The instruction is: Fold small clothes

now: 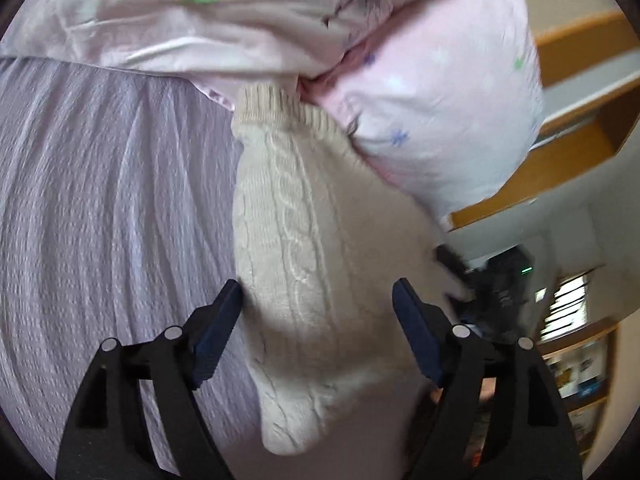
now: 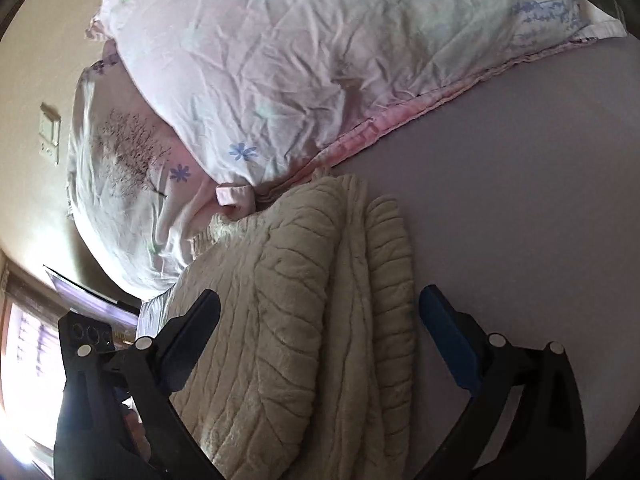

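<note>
A cream cable-knit sweater (image 1: 296, 248) lies on a lilac bed sheet (image 1: 104, 200), its ribbed end up against the pillows. My left gripper (image 1: 316, 304) is open and hovers over the sweater, its jaws wide on either side of the knit. In the right wrist view the same sweater (image 2: 304, 320) lies folded in long ridges, a sleeve along its right side. My right gripper (image 2: 320, 316) is open above it, jaws wide apart and holding nothing.
Pink flowered pillows (image 1: 432, 112) (image 2: 280, 60) lie at the head of the bed, touching the sweater's end. A wooden shelf unit (image 1: 576, 112) stands beyond the bed. A wall switch (image 2: 50, 132) and a window (image 2: 28, 360) are on the left.
</note>
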